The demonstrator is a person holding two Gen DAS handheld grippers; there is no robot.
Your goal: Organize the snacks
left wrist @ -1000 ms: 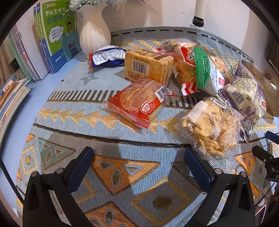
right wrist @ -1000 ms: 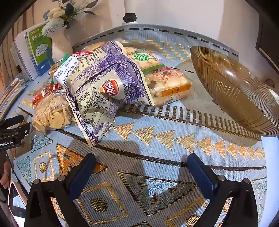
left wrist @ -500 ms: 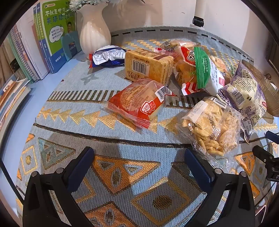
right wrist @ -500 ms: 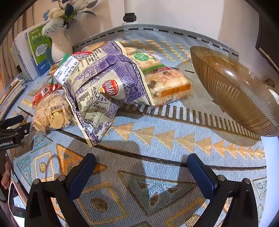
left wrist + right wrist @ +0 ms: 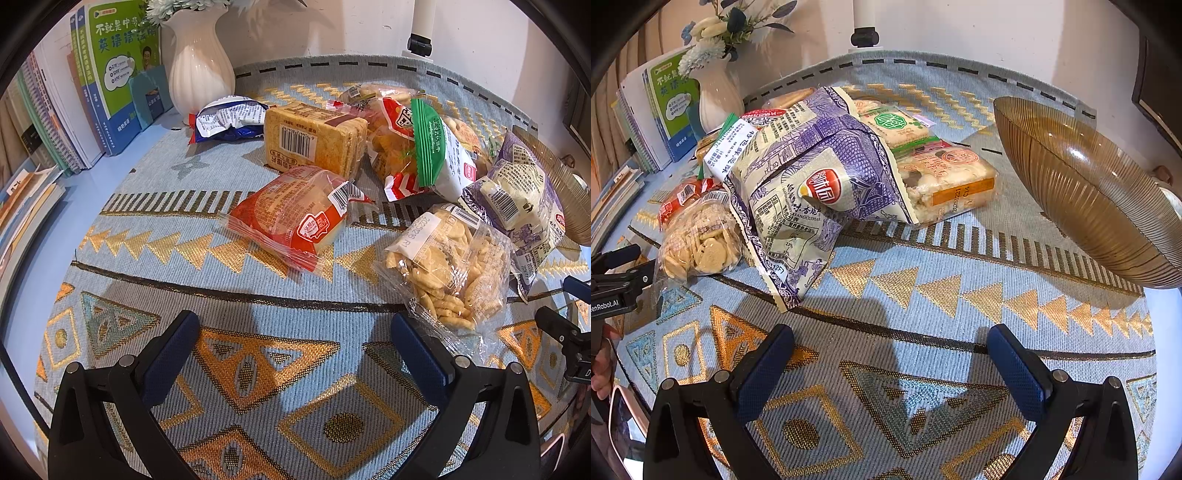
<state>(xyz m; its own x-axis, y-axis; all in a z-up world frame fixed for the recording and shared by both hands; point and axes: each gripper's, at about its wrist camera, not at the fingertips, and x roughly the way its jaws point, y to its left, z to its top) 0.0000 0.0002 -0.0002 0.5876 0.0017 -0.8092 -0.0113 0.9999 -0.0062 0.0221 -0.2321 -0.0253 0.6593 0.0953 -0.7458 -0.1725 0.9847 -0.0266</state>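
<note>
Several snack packs lie on a patterned blue-and-gold cloth (image 5: 258,369). A red bun pack (image 5: 295,218) is ahead of my left gripper (image 5: 293,332), which is open and empty. A clear bag of biscuits (image 5: 448,266) lies at its right, beside a purple bag (image 5: 517,199). A cracker block (image 5: 314,138), a red-green pack (image 5: 417,147) and a blue-white bag (image 5: 225,118) lie farther back. My right gripper (image 5: 890,350) is open and empty, with the purple bag (image 5: 812,177) ahead left and an amber ribbed bowl (image 5: 1089,192) at the right. A nougat pack (image 5: 949,177) lies behind the purple bag.
A white vase (image 5: 199,62) with flowers and a row of books (image 5: 110,74) stand at the back left. A white post with a black clamp (image 5: 864,37) stands at the back wall. The other gripper shows at the left edge of the right wrist view (image 5: 617,273).
</note>
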